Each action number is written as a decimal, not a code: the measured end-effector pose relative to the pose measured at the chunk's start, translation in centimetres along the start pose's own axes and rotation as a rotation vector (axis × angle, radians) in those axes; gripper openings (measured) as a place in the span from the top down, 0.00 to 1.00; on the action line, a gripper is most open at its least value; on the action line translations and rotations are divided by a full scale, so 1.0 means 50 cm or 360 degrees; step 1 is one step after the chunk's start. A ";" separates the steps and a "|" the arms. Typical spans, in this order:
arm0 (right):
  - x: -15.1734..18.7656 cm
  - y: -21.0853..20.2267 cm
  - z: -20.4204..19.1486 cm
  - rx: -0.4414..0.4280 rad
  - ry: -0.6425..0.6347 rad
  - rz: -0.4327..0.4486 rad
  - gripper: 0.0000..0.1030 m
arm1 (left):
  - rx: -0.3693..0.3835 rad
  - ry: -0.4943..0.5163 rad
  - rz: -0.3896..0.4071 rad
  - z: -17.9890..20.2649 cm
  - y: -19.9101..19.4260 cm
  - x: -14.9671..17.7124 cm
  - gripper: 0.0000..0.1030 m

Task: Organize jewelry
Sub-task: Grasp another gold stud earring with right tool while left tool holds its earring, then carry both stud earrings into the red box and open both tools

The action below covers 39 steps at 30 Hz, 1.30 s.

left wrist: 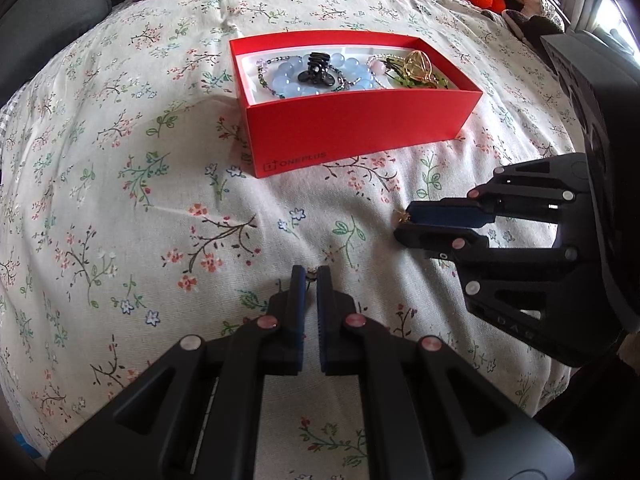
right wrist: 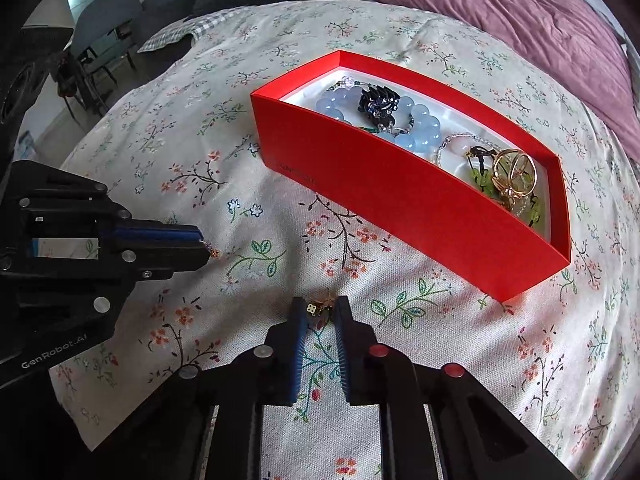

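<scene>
Small gold earring (right wrist: 317,307) on floral bedspread (right wrist: 400,360), pinched at right gripper (right wrist: 320,312) tips. Left gripper (left wrist: 311,276) closed on second tiny gold piece (right wrist: 215,253), just beside. Red box (right wrist: 420,216) beyond, well apart, holding blue bead bracelet (right wrist: 424,124), black hair clip (right wrist: 378,106), gold ring (right wrist: 514,174). Purple blanket (right wrist: 540,20) behind.
</scene>
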State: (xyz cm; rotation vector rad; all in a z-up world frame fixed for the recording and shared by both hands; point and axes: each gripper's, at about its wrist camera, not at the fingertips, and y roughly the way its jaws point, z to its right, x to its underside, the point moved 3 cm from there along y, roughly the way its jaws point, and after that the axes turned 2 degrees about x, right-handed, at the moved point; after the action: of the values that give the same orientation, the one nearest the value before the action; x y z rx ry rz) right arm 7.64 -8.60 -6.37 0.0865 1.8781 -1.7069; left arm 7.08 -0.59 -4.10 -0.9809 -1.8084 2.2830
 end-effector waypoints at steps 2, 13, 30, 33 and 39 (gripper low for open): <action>-0.001 -0.001 -0.001 0.0006 -0.0003 0.0001 0.90 | -0.0001 0.0001 0.0001 0.000 0.000 0.000 0.94; -0.004 -0.013 0.002 0.0009 -0.0002 0.0004 0.90 | -0.0012 -0.0017 0.0041 -0.008 -0.013 -0.012 0.94; -0.025 -0.088 0.057 0.0008 0.0148 0.0133 0.90 | -0.0033 -0.0070 0.0144 -0.028 -0.054 -0.039 0.94; -0.032 -0.102 0.073 0.0013 0.0195 0.0151 0.90 | -0.0031 -0.0081 0.0172 -0.029 -0.064 -0.049 0.94; -0.049 -0.136 0.113 0.0020 0.0313 0.0219 0.90 | -0.0011 -0.0101 0.0237 -0.022 -0.085 -0.078 0.94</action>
State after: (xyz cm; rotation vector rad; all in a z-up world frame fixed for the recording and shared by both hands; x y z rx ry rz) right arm 8.91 -14.20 0.80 0.3926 1.9522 -1.6664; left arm 9.37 -0.04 1.29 -1.0914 -1.8259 2.4215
